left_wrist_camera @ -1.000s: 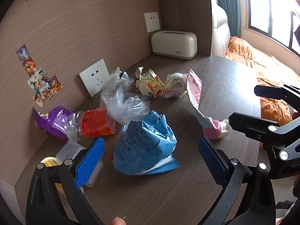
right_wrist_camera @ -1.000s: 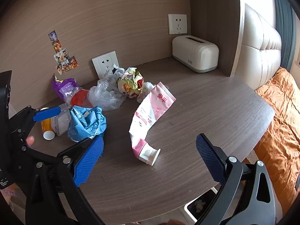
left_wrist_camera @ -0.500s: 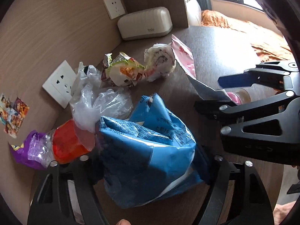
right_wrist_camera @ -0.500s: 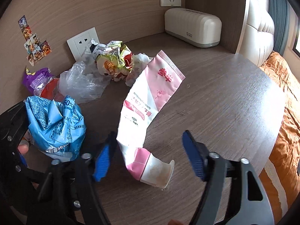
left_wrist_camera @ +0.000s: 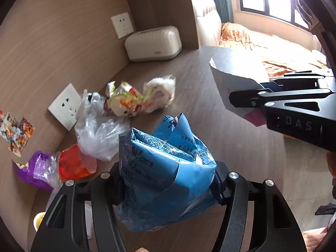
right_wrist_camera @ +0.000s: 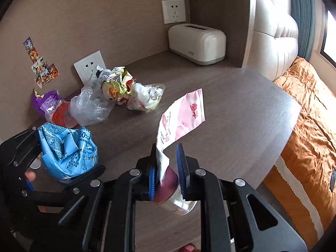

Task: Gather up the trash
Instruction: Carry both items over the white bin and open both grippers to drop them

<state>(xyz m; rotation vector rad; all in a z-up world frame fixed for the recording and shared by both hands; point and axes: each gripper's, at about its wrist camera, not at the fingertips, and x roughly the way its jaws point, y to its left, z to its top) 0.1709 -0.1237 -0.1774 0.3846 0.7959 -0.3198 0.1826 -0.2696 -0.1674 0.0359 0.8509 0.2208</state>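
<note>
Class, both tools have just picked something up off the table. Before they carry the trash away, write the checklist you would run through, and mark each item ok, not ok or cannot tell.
1. Left tool shut on the blue bag: ok.
2. Right tool shut on the pink tube near its cap end: ok.
3. Tube lifted off the table: ok.
4. Blue bag fully off the table: cannot tell, its underside is hidden.
5. All trash collected: not ok; clear bag, purple wrapper and yellow wrapper remain.
6. Bin in view: not ok.
</note>
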